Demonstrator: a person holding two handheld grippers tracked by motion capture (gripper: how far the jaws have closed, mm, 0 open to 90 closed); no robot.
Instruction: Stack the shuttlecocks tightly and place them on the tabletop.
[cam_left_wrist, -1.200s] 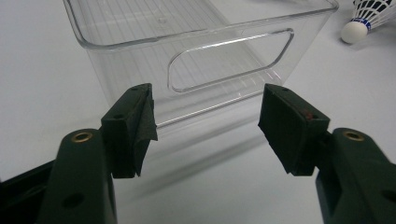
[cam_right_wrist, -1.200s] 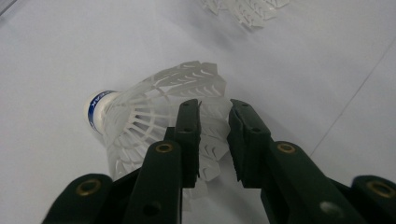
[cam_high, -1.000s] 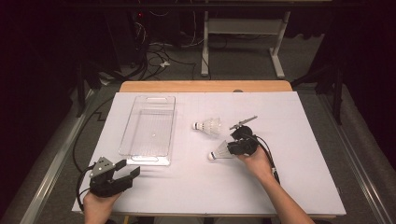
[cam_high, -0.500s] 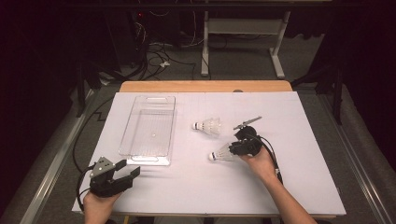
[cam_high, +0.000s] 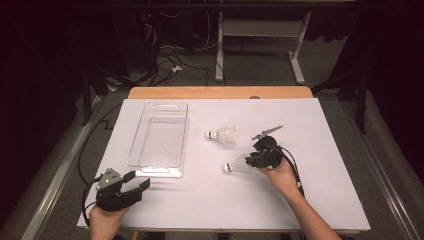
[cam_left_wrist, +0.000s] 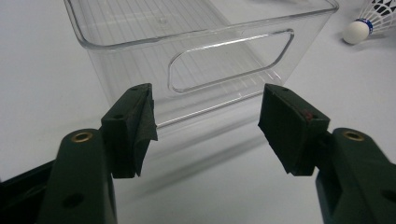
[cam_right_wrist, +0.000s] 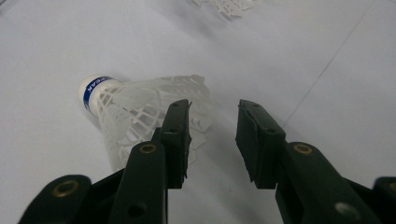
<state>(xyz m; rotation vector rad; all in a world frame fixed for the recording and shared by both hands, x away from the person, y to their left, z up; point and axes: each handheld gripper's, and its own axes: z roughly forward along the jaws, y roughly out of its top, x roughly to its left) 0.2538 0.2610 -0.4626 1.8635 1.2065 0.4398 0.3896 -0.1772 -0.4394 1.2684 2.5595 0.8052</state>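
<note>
A white shuttlecock (cam_high: 237, 164) with a blue-banded cork lies on its side on the white table, cork pointing left. My right gripper (cam_high: 251, 159) sits at its skirt end. In the right gripper view the skirt (cam_right_wrist: 126, 109) lies against the outside of the left jaw, and the right gripper (cam_right_wrist: 212, 140) is open with bare table in the gap; its jaws have just been opening. A second shuttlecock (cam_high: 223, 135) lies farther back. My left gripper (cam_high: 136, 183) rests open at the near left, facing the handle end of a clear plastic tray (cam_left_wrist: 224, 60).
The clear tray (cam_high: 157, 171) stands empty on the left half of the table. The near shuttlecock's cork (cam_left_wrist: 357, 30) shows at the top right of the left gripper view. Cables trail from both grippers. A desk frame and wires stand on the dark floor beyond.
The right hand and gripper have shifted slightly to the right beside the near shuttlecock. The left gripper has stayed put.
</note>
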